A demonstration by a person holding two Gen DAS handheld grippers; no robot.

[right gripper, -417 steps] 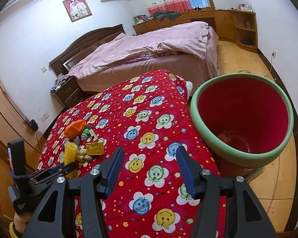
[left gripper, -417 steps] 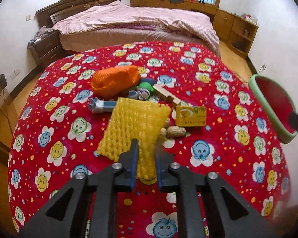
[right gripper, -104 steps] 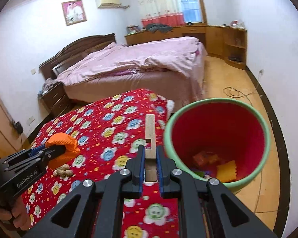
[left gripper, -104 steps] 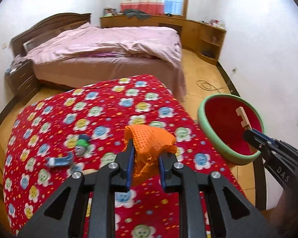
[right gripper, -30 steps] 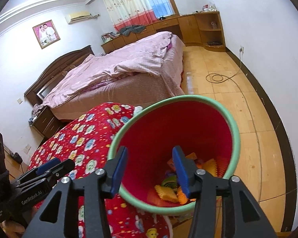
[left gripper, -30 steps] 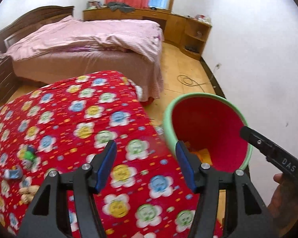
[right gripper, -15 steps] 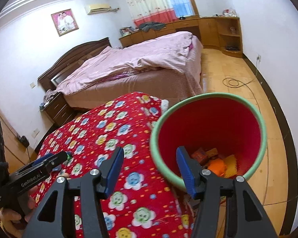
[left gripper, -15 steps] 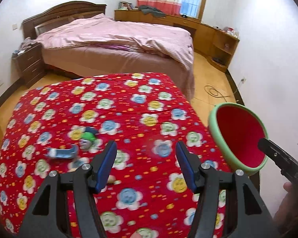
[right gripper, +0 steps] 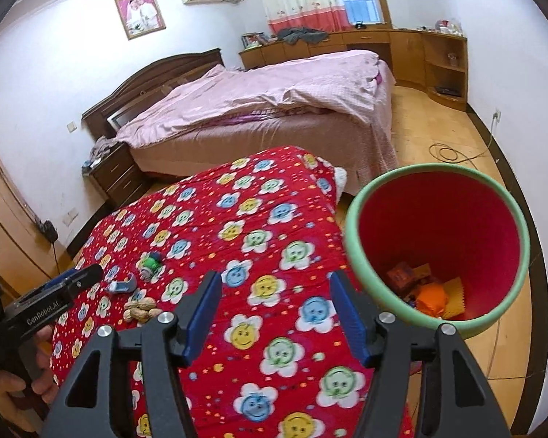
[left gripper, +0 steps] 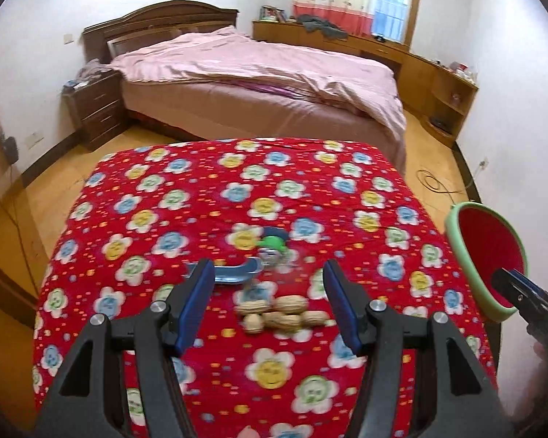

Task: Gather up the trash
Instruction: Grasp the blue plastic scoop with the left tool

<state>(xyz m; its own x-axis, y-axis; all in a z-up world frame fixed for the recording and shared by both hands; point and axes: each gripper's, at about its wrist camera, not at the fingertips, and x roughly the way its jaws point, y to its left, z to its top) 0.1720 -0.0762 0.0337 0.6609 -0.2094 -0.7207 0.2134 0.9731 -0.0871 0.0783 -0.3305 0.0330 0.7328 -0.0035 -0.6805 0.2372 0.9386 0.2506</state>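
Observation:
Several peanuts lie in a cluster on the red flowered cloth, straight ahead of my left gripper, which is open and empty above them. A blue curved piece and a green and blue wad lie just beyond. My right gripper is open and empty over the cloth's right part, left of the red bin with a green rim. The bin holds orange and yellow scraps. The peanuts also show in the right wrist view.
A bed with a pink cover stands behind the table, a dark nightstand to its left. Wooden cabinets line the far wall. A cable lies on the wooden floor by the bin.
My left gripper has swung back from the bin to over the peanuts. The right gripper has pulled back left from the bin. Both stay open and empty.

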